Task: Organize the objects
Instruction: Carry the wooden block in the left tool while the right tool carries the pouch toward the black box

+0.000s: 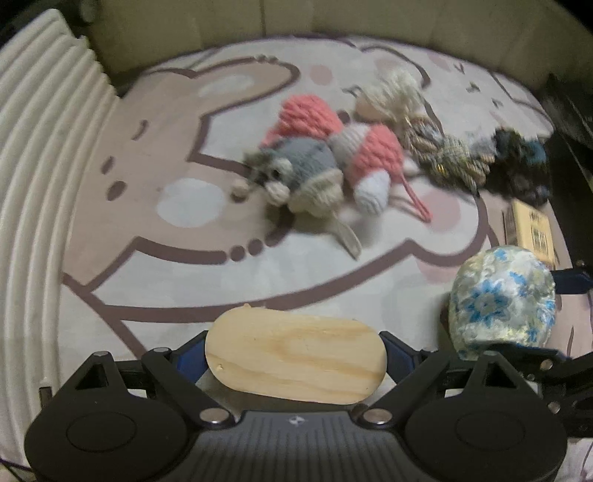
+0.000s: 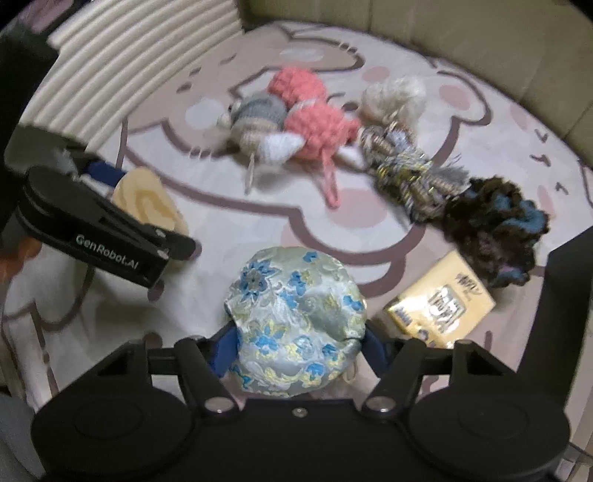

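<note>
My left gripper is shut on an oval wooden block, its blue pads against the block's two ends; from the right wrist view the same block shows behind the left gripper's black body. My right gripper is shut on a round floral brocade pouch, which also appears at the right edge of the left wrist view. Beyond both lies a row of knitted toys: a grey-and-beige one, pink ones, a cream tassel, a gold-thread bundle and a dark blue-black bundle.
Everything rests on a cartoon-printed rug with a ribbed cream border. A yellow printed packet lies right of the pouch. A beige sofa base runs along the far side. A dark object stands at the right edge.
</note>
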